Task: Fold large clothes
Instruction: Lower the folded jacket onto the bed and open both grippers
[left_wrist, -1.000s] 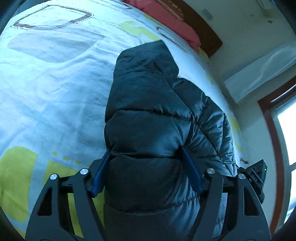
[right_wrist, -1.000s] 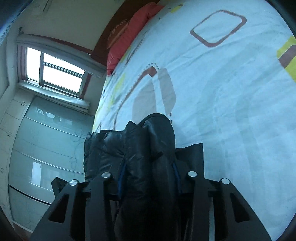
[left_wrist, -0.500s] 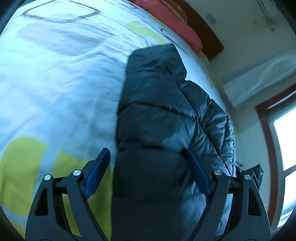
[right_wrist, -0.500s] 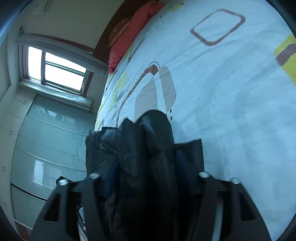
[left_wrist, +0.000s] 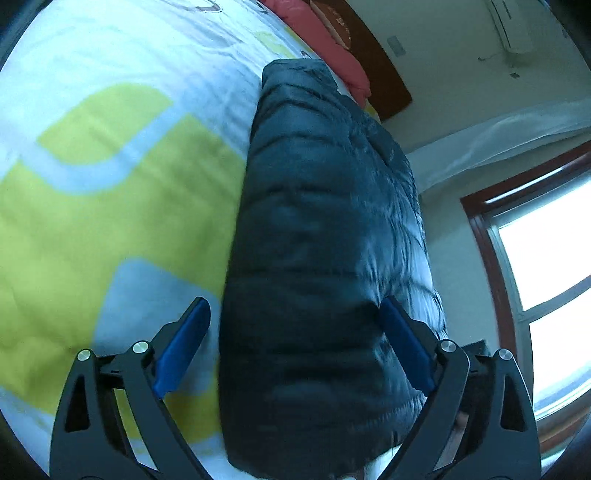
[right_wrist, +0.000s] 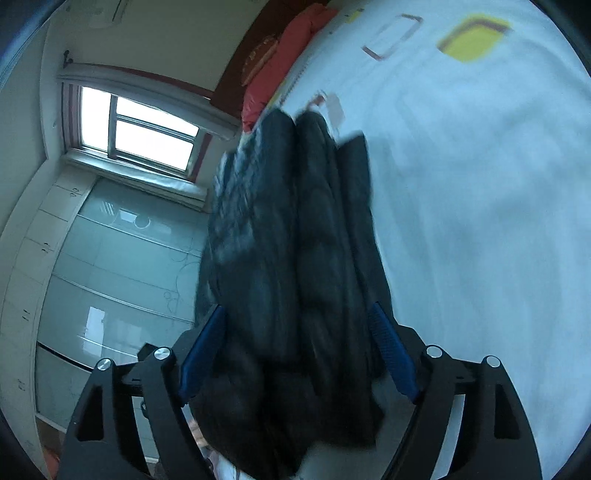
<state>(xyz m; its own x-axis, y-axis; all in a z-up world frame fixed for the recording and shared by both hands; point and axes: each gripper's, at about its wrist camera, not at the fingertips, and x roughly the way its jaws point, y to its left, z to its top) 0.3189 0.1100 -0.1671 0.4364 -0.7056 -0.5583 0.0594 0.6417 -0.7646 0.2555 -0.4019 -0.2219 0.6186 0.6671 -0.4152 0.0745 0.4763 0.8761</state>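
Bedroom setup: patterned white-and-yellow bedsheet (left_wrist: 110, 155) with a folded dark quilted puffer jacket (left_wrist: 325, 236) running toward 12 o'clock. Left gripper (left_wrist: 295, 332) and right gripper (right_wrist: 295, 332) both sit spread wide around its near end, not pinching, probably letting the fold settle.

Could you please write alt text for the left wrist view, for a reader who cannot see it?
A dark puffer jacket, folded into a long bundle, lies on a bed between the open blue-padded fingers of the left claw. The bedspread is white with yellow-green shapes; a red pillow and a window show behind.

No text, labels or numbers seem readable anywhere; both views are motion-blurred
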